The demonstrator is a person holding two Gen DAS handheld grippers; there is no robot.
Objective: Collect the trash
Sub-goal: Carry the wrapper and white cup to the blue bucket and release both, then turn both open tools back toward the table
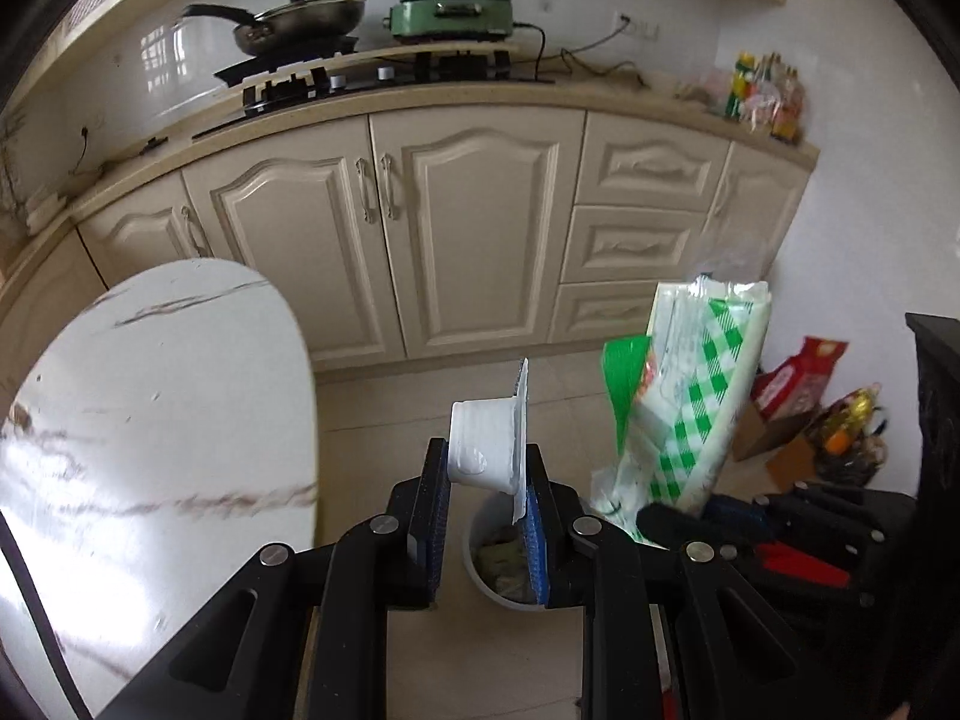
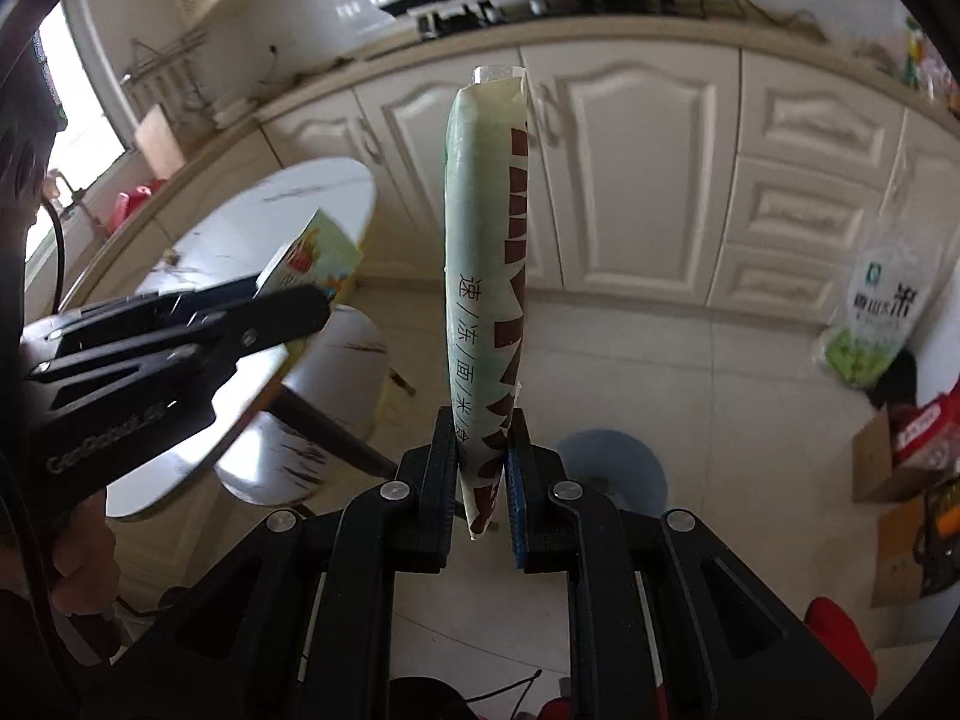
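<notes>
A small white plastic cup (image 1: 487, 447), its peeled foil lid still attached along one edge, is clamped on its side between the pads of the left gripper (image 1: 487, 483), base toward the left pad and rim toward the right. It is held in the air above a pale round waste bin (image 1: 480, 564) standing on the tiled floor (image 1: 384, 420), with crumpled scraps seen inside the bin. In the right wrist view, the same cup is seen from its printed lid side (image 2: 315, 261), at the tip of the left gripper (image 2: 300, 300), over the table edge. A flat green-and-white frozen food bag (image 2: 483, 276) with brown lettering is pinched edge-on at its lower end by the right gripper (image 2: 483, 468), jaws closed on it, and it stands upright from the fingers. The same bag is seen in the left wrist view as a green checked packet (image 1: 690, 396) held by the right gripper (image 1: 672, 519), just right of the bin. The bin appears in the right wrist view as a pale blue round rim (image 2: 612, 462), just beyond the right finger. A white marble-patterned round table (image 1: 150, 420) is located at left. Cream cabinets (image 1: 480, 228) run behind, with a gas hob (image 1: 336, 81), a frying pan (image 1: 300, 21) and a green electric cooker (image 1: 453, 12) on the counter. A rice sack (image 2: 876, 312) and cardboard boxes (image 1: 774, 432) are placed against the right wall.
</notes>
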